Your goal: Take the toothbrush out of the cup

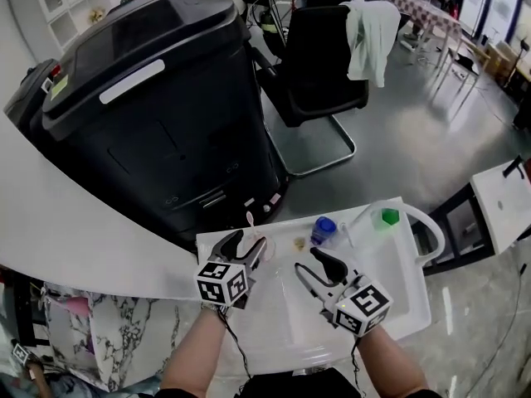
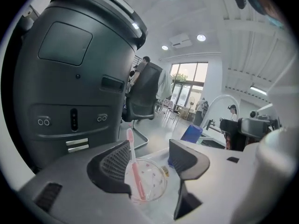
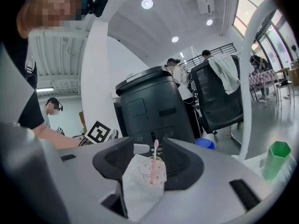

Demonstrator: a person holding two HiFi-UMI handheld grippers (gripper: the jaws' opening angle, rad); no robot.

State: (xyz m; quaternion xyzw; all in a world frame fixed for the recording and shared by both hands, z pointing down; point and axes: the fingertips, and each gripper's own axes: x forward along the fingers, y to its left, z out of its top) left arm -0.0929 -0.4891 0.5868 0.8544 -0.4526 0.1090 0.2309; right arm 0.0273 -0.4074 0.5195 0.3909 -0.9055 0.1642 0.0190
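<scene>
- The left hand-held gripper (image 2: pixel 149 153) is held with its jaws wide apart; nothing is clamped.
- A clear cup (image 2: pixel 152 183) is seen between those jaws, just beside the left jaw and apart from the right one.
- A pink toothbrush (image 2: pixel 134 169) is stood in the cup, tilted, head up.
- The right hand-held gripper (image 3: pixel 150 148) is also held wide and empty, pointed at the cup from farther off.
- The cup is set on the white tabletop (image 1: pixel 398 288).
- A blue-capped container (image 1: pixel 323 229) and a green cup (image 3: pixel 276 160) are found further right.
- A black bin (image 1: pixel 158 98) is stood beyond.
</scene>
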